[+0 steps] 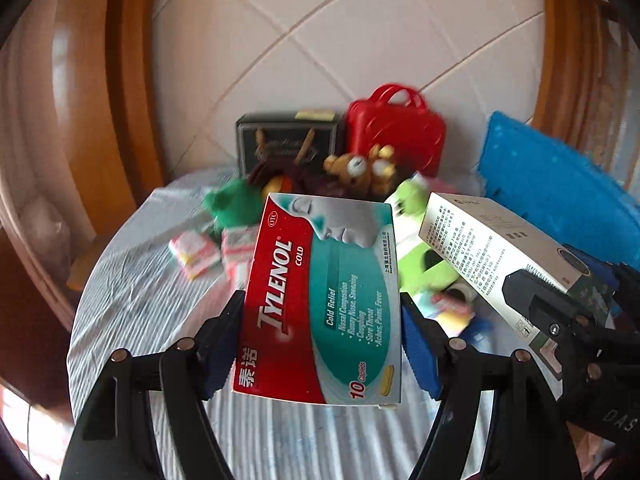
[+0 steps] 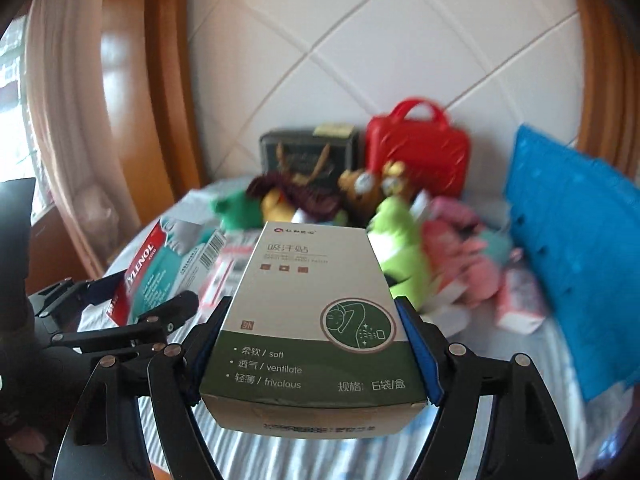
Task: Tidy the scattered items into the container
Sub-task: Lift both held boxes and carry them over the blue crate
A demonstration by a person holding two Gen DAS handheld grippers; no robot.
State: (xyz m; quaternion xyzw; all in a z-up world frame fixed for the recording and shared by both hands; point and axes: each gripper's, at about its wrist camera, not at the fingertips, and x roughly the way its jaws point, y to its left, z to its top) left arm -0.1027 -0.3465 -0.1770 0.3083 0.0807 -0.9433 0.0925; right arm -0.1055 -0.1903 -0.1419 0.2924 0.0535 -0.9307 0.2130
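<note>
Two boxes are up in the air above the bed (image 1: 132,300), and we can see each one is held. Biggest first: past the fingers, the bed with its striped sheet spreads out below and ahead. A blue pillow (image 2: 576,240) lies off to the right of the right fingers. Far ahead of both sets of fingers, a red case (image 1: 396,130) with handles stands next to a dark box (image 1: 288,140). Soft toys (image 1: 360,168) and small packs sit in a blurry pile in front of them.

Our right gripper (image 2: 312,356) is partly open and pinches the green and white patch box (image 2: 308,320) on both sides; its blue pads press the box walls. The box sticks out past the fingertips.

Our left gripper (image 1: 320,344) is also partly open and squeezes the Tylenol box (image 1: 324,296) the same way, one pad on each side. We cannot tell which thing is the container.
</note>
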